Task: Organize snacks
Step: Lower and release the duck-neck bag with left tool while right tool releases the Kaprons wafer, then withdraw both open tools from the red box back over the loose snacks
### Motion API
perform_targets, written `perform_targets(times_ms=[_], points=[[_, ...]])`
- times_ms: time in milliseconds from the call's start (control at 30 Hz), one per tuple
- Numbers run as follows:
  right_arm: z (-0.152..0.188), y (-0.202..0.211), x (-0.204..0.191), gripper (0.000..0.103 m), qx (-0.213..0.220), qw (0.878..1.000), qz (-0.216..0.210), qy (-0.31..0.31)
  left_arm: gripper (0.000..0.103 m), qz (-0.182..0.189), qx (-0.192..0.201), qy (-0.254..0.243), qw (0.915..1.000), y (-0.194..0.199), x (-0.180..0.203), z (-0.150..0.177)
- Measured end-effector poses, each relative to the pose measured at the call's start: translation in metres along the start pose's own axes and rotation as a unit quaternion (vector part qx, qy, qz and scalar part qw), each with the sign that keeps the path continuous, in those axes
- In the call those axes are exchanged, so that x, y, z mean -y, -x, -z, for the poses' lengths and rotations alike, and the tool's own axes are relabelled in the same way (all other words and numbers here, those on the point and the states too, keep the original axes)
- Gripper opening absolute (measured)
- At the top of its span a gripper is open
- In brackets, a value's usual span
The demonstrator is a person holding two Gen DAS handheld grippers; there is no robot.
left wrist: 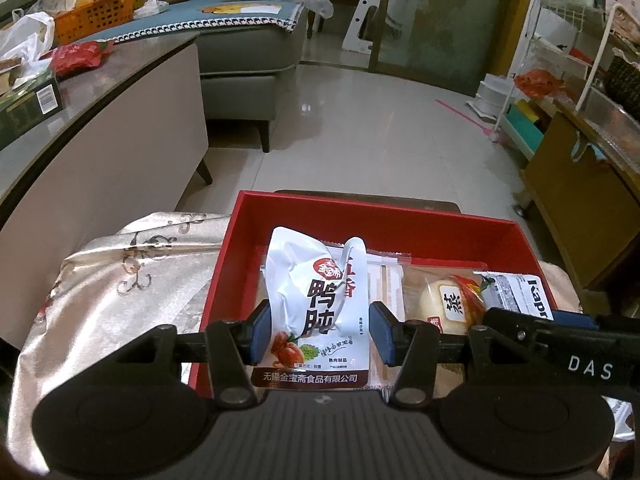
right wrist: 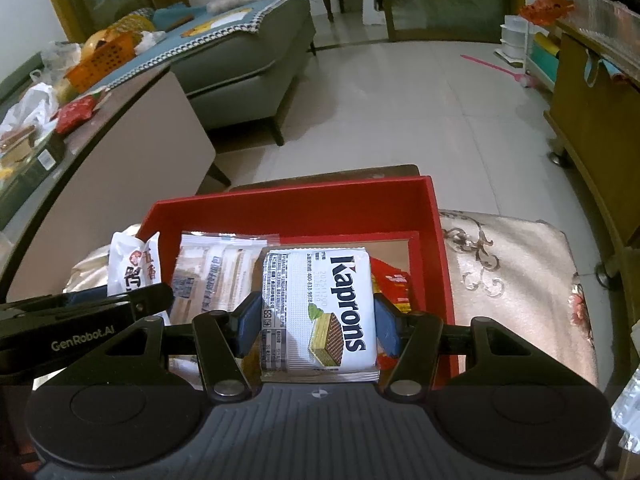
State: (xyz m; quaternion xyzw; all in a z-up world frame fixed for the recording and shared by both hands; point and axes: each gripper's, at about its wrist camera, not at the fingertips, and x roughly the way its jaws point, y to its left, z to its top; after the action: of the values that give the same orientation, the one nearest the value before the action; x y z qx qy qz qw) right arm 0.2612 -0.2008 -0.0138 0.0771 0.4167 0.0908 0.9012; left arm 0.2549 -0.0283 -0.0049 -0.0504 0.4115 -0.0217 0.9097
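Observation:
A red box (left wrist: 376,220) (right wrist: 296,210) stands open on a pale embroidered cloth. My left gripper (left wrist: 320,326) is shut on a white snack pouch with Chinese print (left wrist: 316,304), held above the box's left half. My right gripper (right wrist: 318,322) is shut on a white Kaprons wafer pack (right wrist: 320,308), held over the box's right half. Inside the box lie a clear-wrapped pale biscuit pack (right wrist: 212,276) (left wrist: 386,280), a round yellow cake in clear wrap (left wrist: 444,300) and a red packet (right wrist: 394,284). Each gripper shows at the edge of the other's view.
The embroidered cloth (left wrist: 120,292) (right wrist: 512,280) spreads on both sides of the box. A low table (left wrist: 100,120) at the left holds an orange basket (left wrist: 96,16), bags and a red packet. A grey sofa (left wrist: 248,64), tiled floor and a wooden cabinet (left wrist: 576,192) lie beyond.

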Motion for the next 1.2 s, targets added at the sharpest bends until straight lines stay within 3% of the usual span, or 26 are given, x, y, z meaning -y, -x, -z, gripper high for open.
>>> perform_targets(times_ms=[700, 767, 1200], points=[[0.002, -0.021, -0.001, 0.067, -0.022, 1.000, 0.014, 0.006, 0.048, -0.007, -0.011, -0.007, 0.9999, -0.013, 0.006, 0.002], [0.002, -0.020, -0.001, 0.073, -0.021, 1.000, 0.016, 0.005, 0.048, -0.008, -0.010, -0.010, 0.9999, -0.013, 0.007, 0.001], [0.001, -0.003, -0.010, 0.086, -0.006, 1.000, 0.023, 0.010, 0.055, -0.013, 0.005, -0.021, 0.9997, 0.007, 0.008, 0.002]])
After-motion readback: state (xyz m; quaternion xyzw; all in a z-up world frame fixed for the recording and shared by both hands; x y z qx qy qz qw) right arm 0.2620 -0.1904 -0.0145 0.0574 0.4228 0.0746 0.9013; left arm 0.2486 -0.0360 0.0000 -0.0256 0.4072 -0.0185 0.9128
